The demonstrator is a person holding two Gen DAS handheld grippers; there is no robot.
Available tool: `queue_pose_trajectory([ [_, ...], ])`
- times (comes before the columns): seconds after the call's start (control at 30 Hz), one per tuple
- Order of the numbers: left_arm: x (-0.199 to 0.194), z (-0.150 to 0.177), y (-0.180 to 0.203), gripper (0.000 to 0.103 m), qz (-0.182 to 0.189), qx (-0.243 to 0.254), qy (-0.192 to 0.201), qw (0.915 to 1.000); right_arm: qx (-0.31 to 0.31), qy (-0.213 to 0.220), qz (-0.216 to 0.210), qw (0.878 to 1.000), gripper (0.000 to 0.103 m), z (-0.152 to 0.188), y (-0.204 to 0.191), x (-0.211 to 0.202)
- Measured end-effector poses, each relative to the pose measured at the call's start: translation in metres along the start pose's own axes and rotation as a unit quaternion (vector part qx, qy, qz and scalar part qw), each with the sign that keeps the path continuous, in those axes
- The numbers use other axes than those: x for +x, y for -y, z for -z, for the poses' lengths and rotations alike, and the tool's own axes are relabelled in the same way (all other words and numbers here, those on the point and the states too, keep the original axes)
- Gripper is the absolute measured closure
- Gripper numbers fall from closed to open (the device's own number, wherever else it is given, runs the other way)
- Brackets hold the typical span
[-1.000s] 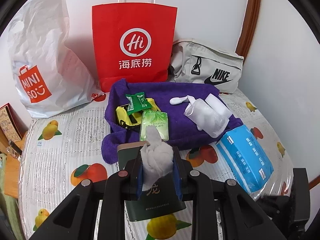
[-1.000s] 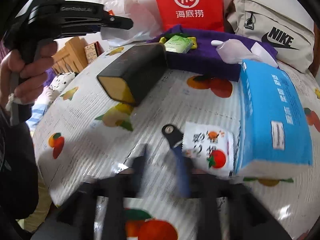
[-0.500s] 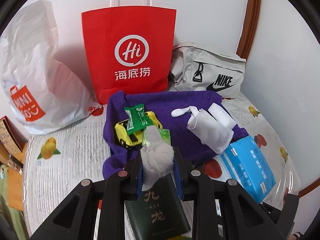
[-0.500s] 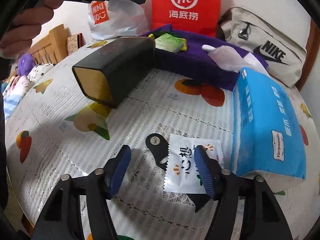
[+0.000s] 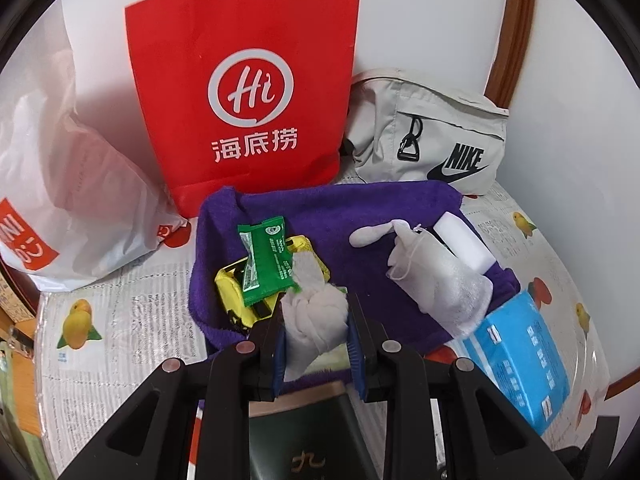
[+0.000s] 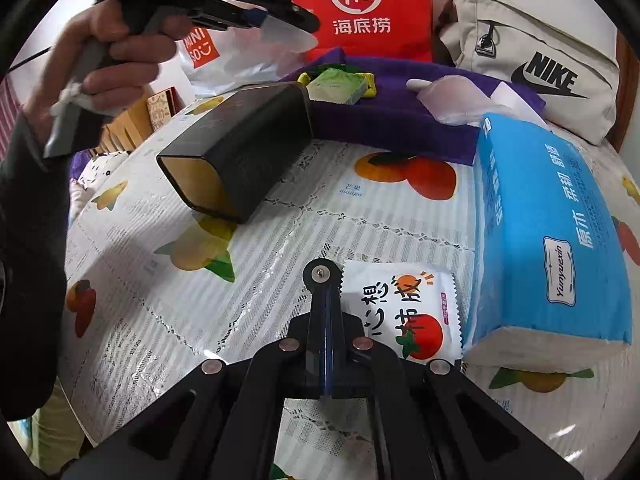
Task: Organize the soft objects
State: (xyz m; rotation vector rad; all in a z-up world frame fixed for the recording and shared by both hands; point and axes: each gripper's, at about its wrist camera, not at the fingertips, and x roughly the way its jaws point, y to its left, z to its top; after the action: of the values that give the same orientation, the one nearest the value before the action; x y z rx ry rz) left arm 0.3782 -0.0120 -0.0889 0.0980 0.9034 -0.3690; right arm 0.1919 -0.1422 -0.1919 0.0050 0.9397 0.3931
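Note:
My left gripper [image 5: 316,330] is shut on a white knotted cloth bundle [image 5: 314,316], held above the near edge of the purple towel [image 5: 360,208]. On the towel lie a green packet [image 5: 266,260], a yellow item [image 5: 232,292], a white mesh pouch [image 5: 440,284] and a white block [image 5: 464,240]. In the right wrist view, my right gripper [image 6: 325,280] is shut, fingers pressed together with nothing visible between them. A white snack packet [image 6: 400,312] lies flat just right of them. The left gripper [image 6: 280,24] shows at top left, in a hand [image 6: 108,60].
A blue tissue pack [image 6: 548,240] lies right of the snack packet. A dark box [image 6: 240,152] lies on its side by the towel. Against the wall stand a red paper bag [image 5: 248,92], a grey Nike bag [image 5: 432,132] and a white Miniso bag [image 5: 60,200]. The table edge is at the left.
My left gripper carried the cloth bundle forward, from over the dark box to over the towel's near edge. The right gripper, open around the snack packet before, has shut beside it.

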Motion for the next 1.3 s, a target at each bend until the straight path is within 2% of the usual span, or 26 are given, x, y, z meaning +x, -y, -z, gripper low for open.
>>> queue_pose_trajectory([
  [0.2, 0.023, -0.01, 0.0, 0.077, 0.009, -0.007, -0.011, 0.9999, 0.011, -0.018, -0.019, 1.0, 0.103, 0.001, 0.005, -0.005],
  [0.37, 0.041, -0.015, 0.003, 0.077, 0.019, -0.011, -0.026, 0.9994, 0.022, -0.016, -0.032, 0.999, 0.101, 0.007, 0.007, -0.013],
  [0.43, 0.047, -0.016, 0.004, 0.07, 0.018, -0.01, -0.035, 0.9992, 0.028, -0.007, -0.027, 0.999, 0.098, 0.009, 0.01, -0.019],
  [0.47, 0.05, -0.016, 0.004, 0.056, 0.015, -0.012, -0.042, 0.9989, 0.032, -0.003, -0.026, 0.999, 0.092, 0.009, 0.012, -0.021],
  [0.5, 0.053, -0.016, 0.003, 0.037, 0.01, -0.017, -0.048, 0.9987, 0.039, 0.003, -0.024, 0.999, 0.088, 0.01, 0.015, -0.024],
  [0.53, 0.053, -0.016, 0.002, 0.033, 0.004, -0.021, -0.047, 0.9986, 0.043, 0.007, -0.021, 0.999, 0.076, 0.011, 0.017, -0.027],
  [0.57, 0.052, -0.016, 0.001, 0.032, 0.001, -0.023, -0.044, 0.9988, 0.049, 0.013, -0.013, 0.999, 0.061, 0.012, 0.019, -0.03],
  [0.6, 0.049, -0.015, 0.001, 0.032, -0.001, -0.023, -0.041, 0.9989, 0.052, 0.017, -0.009, 0.998, 0.055, 0.012, 0.02, -0.031],
  [0.63, 0.047, -0.014, 0.0, 0.032, -0.001, -0.023, -0.04, 0.999, 0.054, 0.022, -0.003, 0.998, 0.05, 0.013, 0.021, -0.033],
  [0.73, 0.037, -0.011, -0.001, 0.032, -0.002, -0.018, -0.035, 0.9992, 0.06, 0.032, 0.013, 0.998, 0.047, 0.017, 0.021, -0.038],
  [0.77, 0.032, -0.008, 0.0, 0.032, -0.004, -0.014, -0.034, 0.9993, 0.061, 0.032, 0.017, 0.997, 0.042, 0.019, 0.02, -0.038],
  [0.9, 0.017, 0.0, -0.001, 0.032, -0.01, -0.007, -0.028, 0.9995, 0.062, 0.029, 0.045, 0.997, 0.04, 0.026, 0.016, -0.036],
  [1.07, -0.001, 0.012, -0.005, 0.032, -0.007, -0.01, -0.023, 0.9997, 0.047, 0.046, 0.073, 0.995, 0.037, 0.022, 0.006, -0.032],
  [1.2, -0.012, 0.022, -0.008, 0.032, -0.009, -0.01, -0.022, 0.9997, 0.03, 0.02, 0.108, 0.994, 0.036, 0.02, 0.001, -0.013],
  [1.3, -0.02, 0.03, -0.011, 0.032, -0.009, -0.008, -0.02, 0.9997, 0.033, 0.017, 0.109, 0.993, 0.037, 0.018, 0.001, -0.011],
])
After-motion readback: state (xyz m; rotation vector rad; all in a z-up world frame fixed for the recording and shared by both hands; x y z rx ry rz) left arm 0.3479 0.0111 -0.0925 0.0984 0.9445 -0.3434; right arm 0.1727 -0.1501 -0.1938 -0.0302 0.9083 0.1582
